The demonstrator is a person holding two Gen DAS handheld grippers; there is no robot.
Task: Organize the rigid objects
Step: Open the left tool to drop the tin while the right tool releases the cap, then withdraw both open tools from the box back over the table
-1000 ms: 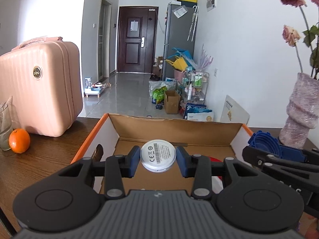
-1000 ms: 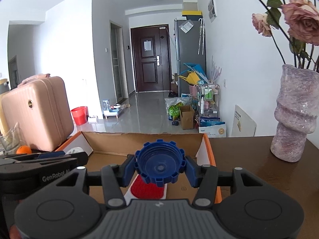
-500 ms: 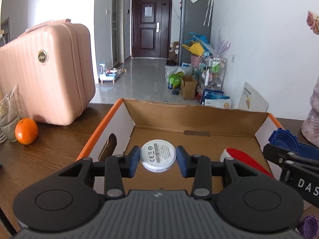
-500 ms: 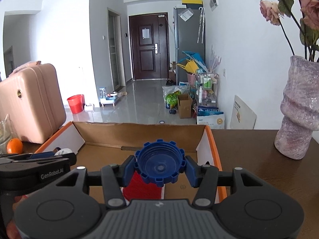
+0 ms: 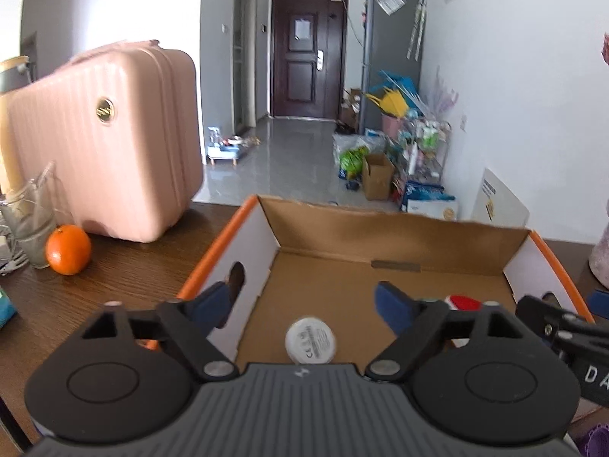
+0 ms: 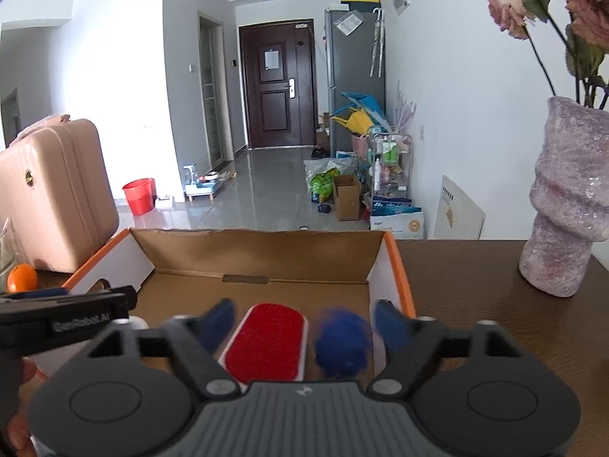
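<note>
An orange-edged cardboard box (image 5: 399,236) (image 6: 262,247) lies open on the wooden table. My left gripper (image 5: 306,302) hangs over its left half, jaws opening and wide apart. The white round disc (image 5: 311,343) is free below them, inside the box. My right gripper (image 6: 304,323) hangs over the right half, jaws opening too. The blue ribbed cap (image 6: 340,344) is blurred and loose between them, touching neither pad, beside a red brush with a white rim (image 6: 268,342) on the box floor. The brush's tip (image 5: 462,302) shows in the left wrist view.
A pink suitcase (image 5: 102,141) (image 6: 49,194), an orange (image 5: 68,249) (image 6: 22,277) and a glass (image 5: 32,224) stand left of the box. A mauve vase (image 6: 567,202) with dried roses stands at the right. Beyond the far table edge is a hallway floor.
Both grippers have opened. The white disc left the left jaws and now lies lower, in the box. The blue cap left the right jaws and is dropping beside the red brush.
</note>
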